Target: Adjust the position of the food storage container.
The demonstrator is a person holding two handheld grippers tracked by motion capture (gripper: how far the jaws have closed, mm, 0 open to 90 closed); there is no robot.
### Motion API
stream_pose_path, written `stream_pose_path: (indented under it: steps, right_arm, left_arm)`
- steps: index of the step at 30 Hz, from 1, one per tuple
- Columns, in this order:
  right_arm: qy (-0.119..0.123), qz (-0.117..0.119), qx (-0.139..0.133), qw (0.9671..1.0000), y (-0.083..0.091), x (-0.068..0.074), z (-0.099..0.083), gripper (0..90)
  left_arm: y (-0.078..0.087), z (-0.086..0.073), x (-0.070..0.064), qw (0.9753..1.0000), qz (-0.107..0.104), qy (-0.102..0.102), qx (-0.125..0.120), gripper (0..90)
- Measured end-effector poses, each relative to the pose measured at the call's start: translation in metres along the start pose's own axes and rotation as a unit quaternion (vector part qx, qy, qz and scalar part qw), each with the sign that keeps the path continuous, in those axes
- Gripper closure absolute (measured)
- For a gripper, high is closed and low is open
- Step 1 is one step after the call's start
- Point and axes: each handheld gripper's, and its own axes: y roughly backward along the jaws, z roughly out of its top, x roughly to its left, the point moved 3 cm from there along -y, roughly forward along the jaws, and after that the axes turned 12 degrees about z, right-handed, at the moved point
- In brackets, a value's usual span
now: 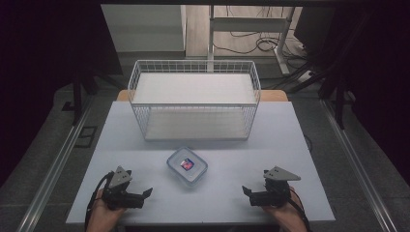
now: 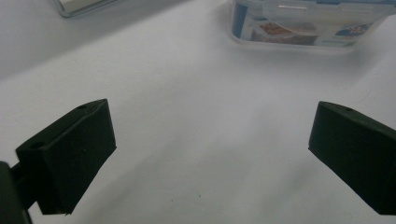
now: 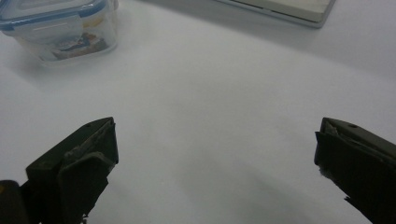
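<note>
A clear plastic container (image 1: 187, 166) with a blue-rimmed lid and a small label lies on the white table (image 1: 290, 159), in front of the middle. My left gripper (image 1: 138, 191) is at the front left of the table, open, jaws wide apart and empty (image 2: 210, 154). The container (image 2: 303, 28) is ahead and to the right in the left gripper view. At the front right my right gripper (image 1: 254, 186) is open too, with nothing between its jaws (image 3: 215, 158). In the right gripper view the container (image 3: 60, 28) sits ahead to the left.
A white wire basket (image 1: 193, 99) with a pale floor stands at the back of the table; its lower edge (image 2: 79, 5) (image 3: 289, 9) shows at the top of both gripper views. Beyond the table are a desk frame and cables on the floor.
</note>
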Motion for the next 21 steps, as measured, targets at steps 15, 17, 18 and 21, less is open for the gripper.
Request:
stream_pose_path:
  steps: [15, 17, 18, 21]
  right_arm:
    - [-0.001, 0.039, -0.009, 0.9992, -0.013, 0.013, 0.027, 17.0]
    - [0.0, 0.042, -0.011, 0.999, -0.014, 0.015, 0.029, 19.5]
    - [0.004, 0.048, -0.008, 0.9988, -0.017, 0.018, 0.033, 25.3]
    - [0.005, 0.058, -0.005, 0.9983, -0.022, 0.023, 0.038, 32.4]
  left_arm:
    - [-0.023, 0.028, 0.009, 0.9996, -0.02, -0.011, -0.017, 24.3]
    - [-0.026, 0.031, 0.01, 0.9996, -0.019, -0.012, -0.018, 26.6]
    - [-0.031, 0.036, 0.012, 0.9995, -0.02, -0.01, -0.021, 32.7]
    - [-0.04, 0.045, 0.014, 0.9994, -0.022, -0.008, -0.024, 41.1]
